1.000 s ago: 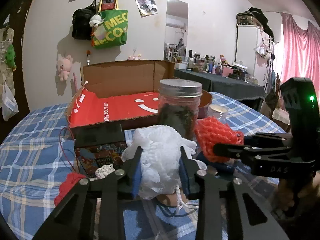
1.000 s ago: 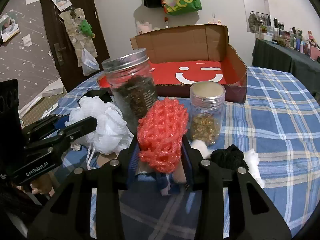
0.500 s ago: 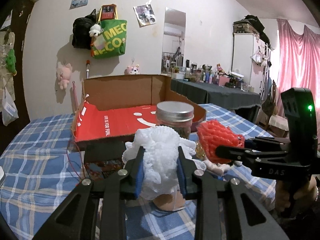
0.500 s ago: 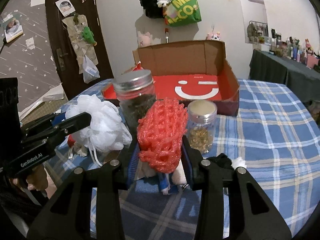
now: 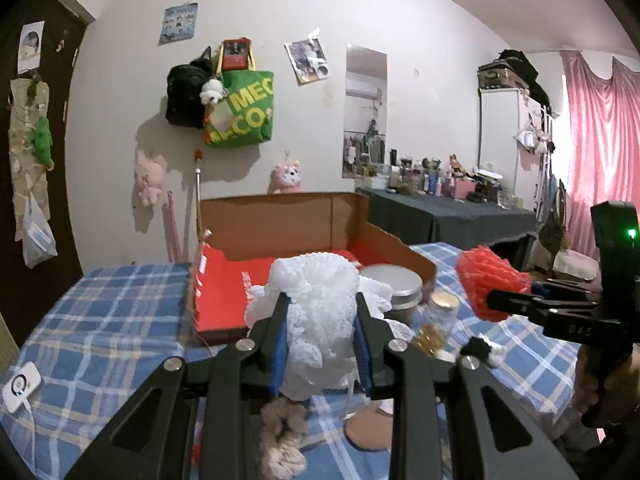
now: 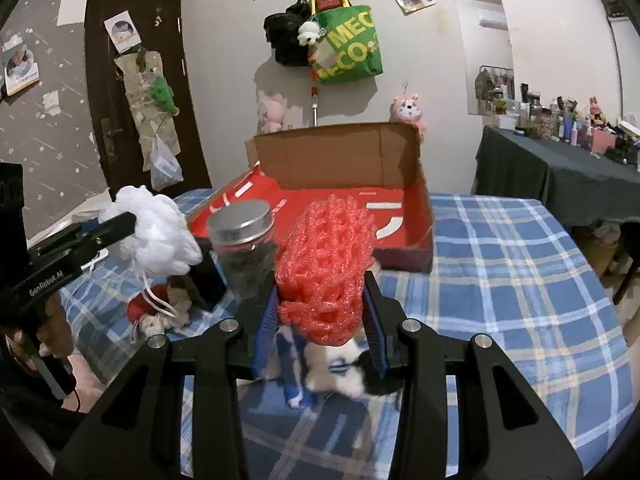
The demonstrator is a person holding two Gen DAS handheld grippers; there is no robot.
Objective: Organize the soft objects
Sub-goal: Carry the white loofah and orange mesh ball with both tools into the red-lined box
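My left gripper [image 5: 322, 304] is shut on a white mesh bath pouf [image 5: 320, 308], held up above the checked table; the same pouf [image 6: 158, 232] shows at the left of the right wrist view. My right gripper [image 6: 324, 284] is shut on a red foam net [image 6: 326, 256], also lifted, and that net [image 5: 490, 280] appears at the right of the left wrist view. Beyond both stands an open cardboard box [image 5: 280, 224] with a red inside [image 6: 340, 200].
A tall metal-lidded jar [image 6: 244, 248] and a small jar [image 5: 440, 312] stand before the box. More soft bits lie on the blue checked cloth [image 6: 500, 264]: a beige piece [image 5: 280, 428], a black-and-white toy [image 6: 352, 372]. A white device [image 5: 20, 386] lies far left.
Both grippers rose with their loads: the pouf and the red net lifted off the table. The jars and box now sit lower in each view.
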